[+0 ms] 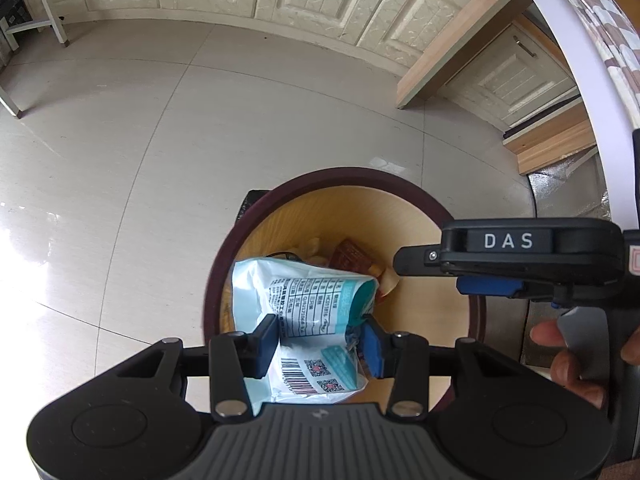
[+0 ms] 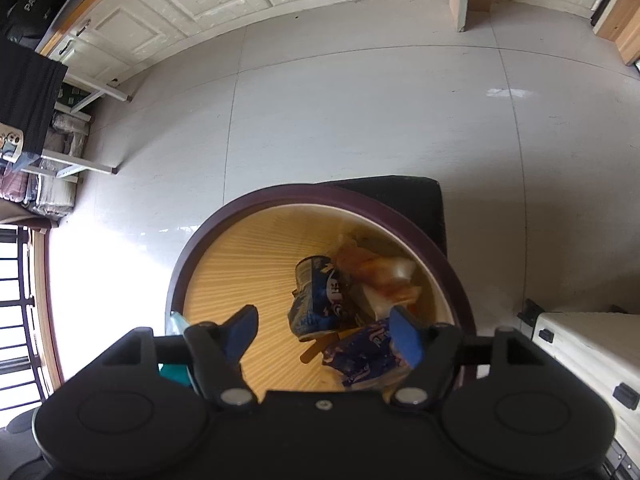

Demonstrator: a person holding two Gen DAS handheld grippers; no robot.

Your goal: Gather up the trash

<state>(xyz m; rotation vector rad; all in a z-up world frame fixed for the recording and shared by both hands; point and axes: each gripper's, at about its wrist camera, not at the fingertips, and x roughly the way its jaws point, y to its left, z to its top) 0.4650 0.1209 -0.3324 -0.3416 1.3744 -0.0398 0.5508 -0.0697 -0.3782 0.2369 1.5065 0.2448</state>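
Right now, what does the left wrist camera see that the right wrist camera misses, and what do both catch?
Only the left wrist view shows the left tool clamped on a light blue printed packet above the bin, the right tool's black body beside it, and a hand.

Only the right wrist view shows the right tool open with nothing gripped, and below it a crushed blue can and a blue wrapper.

Both show the round bin's dark rim, its yellow inside, and the pale tiled floor.
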